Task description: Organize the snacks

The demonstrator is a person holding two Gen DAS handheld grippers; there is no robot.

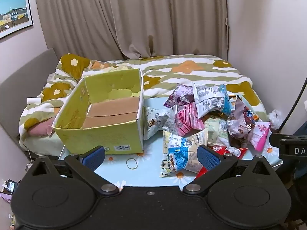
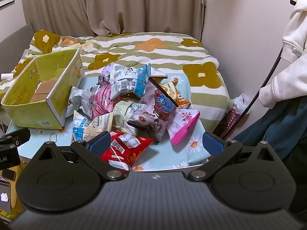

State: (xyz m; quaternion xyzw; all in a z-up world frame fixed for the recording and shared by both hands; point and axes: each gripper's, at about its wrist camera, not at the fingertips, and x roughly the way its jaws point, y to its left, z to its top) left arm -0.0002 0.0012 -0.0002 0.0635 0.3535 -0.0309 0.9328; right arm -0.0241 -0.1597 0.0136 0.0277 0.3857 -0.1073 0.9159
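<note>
Starting the sort means picking one loose packet off the snack pile [image 2: 132, 99] and carrying it into the yellow-green cardboard box [image 1: 107, 115], which stands open-topped and appears empty, its brown bottom flaps bare. Taking the box as the landmark: the pile lies just to its right on the small daisy-print table [image 1: 149, 174], the nearest pale packet touching the box's right wall, and a rubber band [image 1: 132, 163] lies just in front of it. The left gripper [image 1: 151, 158] hovers in front of the box's near right corner, jaws spread wide with nothing between them; the right gripper [image 2: 157, 144] hovers farther right, over the pile's near edge, jaws equally wide and empty, the red packet [image 2: 124, 149] just under its left finger. My judgement is that the red packet, or the blue-and-white packet [image 1: 178, 157] beside it, is the easiest first pick, since both lie at the pile's rim with nothing on top. Grip a crimped seam or flat edge rather than the puffed middle, which could slip or crush. Lift clear before swinging towards the box, so neighbouring bags are not dragged off the table.
</note>
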